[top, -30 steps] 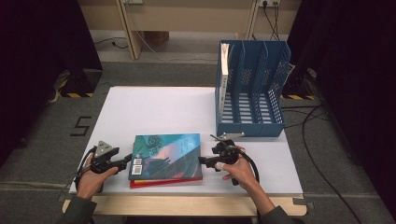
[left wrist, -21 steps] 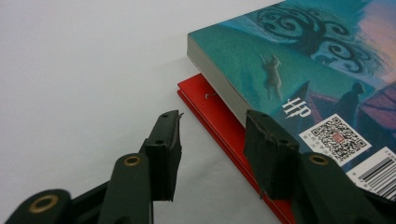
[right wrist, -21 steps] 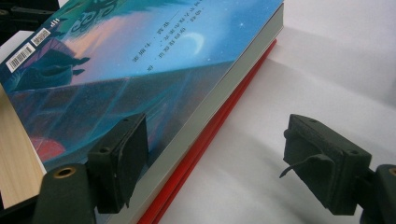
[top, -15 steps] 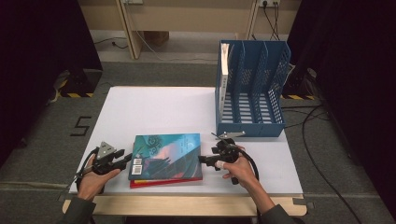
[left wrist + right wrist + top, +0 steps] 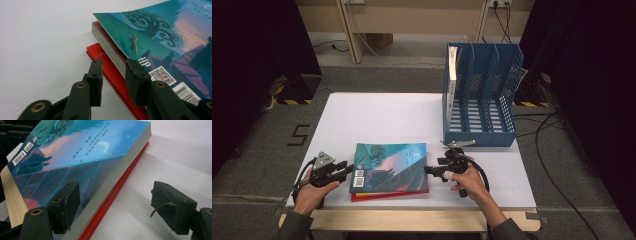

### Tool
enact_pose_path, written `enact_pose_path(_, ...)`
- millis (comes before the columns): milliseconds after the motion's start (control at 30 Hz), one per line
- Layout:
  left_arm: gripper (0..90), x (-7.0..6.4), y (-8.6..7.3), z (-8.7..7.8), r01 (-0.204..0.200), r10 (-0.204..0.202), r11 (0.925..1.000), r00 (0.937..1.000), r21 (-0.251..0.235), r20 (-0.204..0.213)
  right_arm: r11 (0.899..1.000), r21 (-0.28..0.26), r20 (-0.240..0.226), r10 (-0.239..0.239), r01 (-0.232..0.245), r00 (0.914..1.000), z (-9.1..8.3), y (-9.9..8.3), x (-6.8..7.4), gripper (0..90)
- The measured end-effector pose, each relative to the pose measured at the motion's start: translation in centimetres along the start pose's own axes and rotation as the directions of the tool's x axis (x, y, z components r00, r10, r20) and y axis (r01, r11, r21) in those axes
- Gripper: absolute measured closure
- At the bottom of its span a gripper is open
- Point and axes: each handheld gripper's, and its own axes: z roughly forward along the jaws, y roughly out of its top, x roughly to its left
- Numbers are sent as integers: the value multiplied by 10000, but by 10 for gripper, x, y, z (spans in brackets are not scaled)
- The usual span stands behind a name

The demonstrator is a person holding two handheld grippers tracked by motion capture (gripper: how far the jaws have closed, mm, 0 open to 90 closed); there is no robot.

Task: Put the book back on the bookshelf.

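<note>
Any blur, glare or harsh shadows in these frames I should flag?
High view: even light, dark surroundings, slightly soft. Left gripper view: teal book sharp, jaws soft. Right gripper view: red book casts a soft shadow on the white table; no glare.

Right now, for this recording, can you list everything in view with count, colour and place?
Teal-covered book: one, teal and blue, near table edge, lying on the red book.
Red book: one, red, flat beneath it.
File rack: one, blue, far right of table, one white-spined item in its leftmost slot.
Table: one, white top, wooden front edge.
Floor number marking: one, black, left of table.
Left hand-held gripper: one, black, jaws open at the books' left edge.
Right hand-held gripper: one, black, jaws open at their right edge.
</note>
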Motion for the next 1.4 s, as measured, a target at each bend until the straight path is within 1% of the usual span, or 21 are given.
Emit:
enact_pose_path(67, 639, -3, 0, 1, 94, -96, 9999, 9993, 67, 371, 10000, 35, -79, 45, -44, 10000, 2, 0, 0, 240)
enact_pose_path(100, 623, -6, 0, 1, -57, 53, 9999, 9988, 87, 485, 10000, 56, -76, 5, -5, 10000, 2, 0, 0, 240)
enact_pose_path(133, 557, -10, -1, 4, -330, 322, 9993, 9986, 177, 422, 10000, 82, -97, 23, -22, 10000, 3, 0, 0, 240)
enact_pose_path(167, 459, -13, -2, 7, -527, 511, 9980, 9976, 348, 468, 9999, 94, -130, 46, -45, 9999, 4, 0, 0, 240)
enact_pose_path(200, 400, -16, -3, 10, -650, 623, 9969, 9964, 446, 579, 9999, 117, -116, 81, -79, 9999, 4, 0, 0, 240)
enact_pose_path(233, 369, -19, -2, 11, -655, 625, 9969, 9958, 442, 668, 9999, 137, -85, 55, -54, 9999, 5, -1, 0, 208)
enact_pose_path(300, 362, -24, -1, 11, -929, 908, 9947, 9947, 451, 478, 9998, 183, 166, -76, 73, 9998, 4, 0, -1, 214)
enact_pose_path(400, 344, -23, -1, 11, -863, 842, 9951, 9955, 486, 440, 9999, 111, -31, 125, -125, 9999, 2, -1, -5, 235)
enact_pose_path(467, 306, -22, -1, 11, -835, 815, 9951, 9959, 530, 388, 9995, 167, -76, 258, -256, 9996, 2, -2, -7, 228)
enact_pose_path(633, 259, -20, -1, 12, -776, 754, 9952, 9964, 596, 381, 9980, 212, -391, 602, -594, 9974, 5, -2, -11, 218)
enact_pose_path(700, 246, -19, -2, 13, -691, 668, 9958, 9970, 597, 392, 9977, 266, -547, 632, -618, 9965, 7, -2, -12, 207)
enact_pose_path(767, 245, -19, -2, 13, -539, 511, 9968, 9976, 597, 476, 9969, 306, -742, 752, -731, 9944, 10, -2, -13, 197)
enact_pose_path(900, 241, -19, -3, 13, -572, 549, 9967, 9977, 581, 398, 9937, 432, -1057, 1075, -1035, 9886, 16, -1, -14, 188)
enact_pose_path(967, 240, -19, -3, 13, -536, 513, 9968, 9979, 588, 407, 9920, 421, -1226, 1234, -1191, 9847, 18, -1, -16, 208)
enact_pose_path(1033, 238, -19, -3, 13, -504, 478, 9970, 9979, 584, 449, 9924, 354, -1221, 1210, -1175, 9851, 17, 0, -15, 242)
enact_pose_path(1133, 238, -18, -3, 14, -384, 355, 9975, 9981, 592, 500, 9937, 159, -1150, 1121, -1110, 9870, 12, 0, -16, 335)
enact_pose_path(1167, 238, -18, -3, 14, -324, 293, 9977, 9982, 596, 524, 9952, -72, -1107, 963, -977, 9892, 9, 1, -16, 407)
enact_pose_path(1233, 239, -17, -4, 14, -248, 213, 9977, 9983, 636, 548, 9968, -329, -1049, 686, -724, 9921, 4, 2, -15, 500)
enact_pose_path(1300, 240, -16, -4, 14, -162, 122, 9978, 9980, 644, 612, 9978, -457, -1037, 430, -479, 9937, -1, 5, -14, 546)
enact_pose_path(1367, 240, -15, -5, 14, 24, -71, 9979, 9973, 642, 725, 9963, -708, -1206, 397, -485, 9919, -2, 6, -14, 584)
enact_pose_path(1400, 243, -14, -5, 15, 95, -142, 9981, 9969, 613, 774, 9938, -882, -1432, 548, -679, 9882, -4, 6, -16, 604)
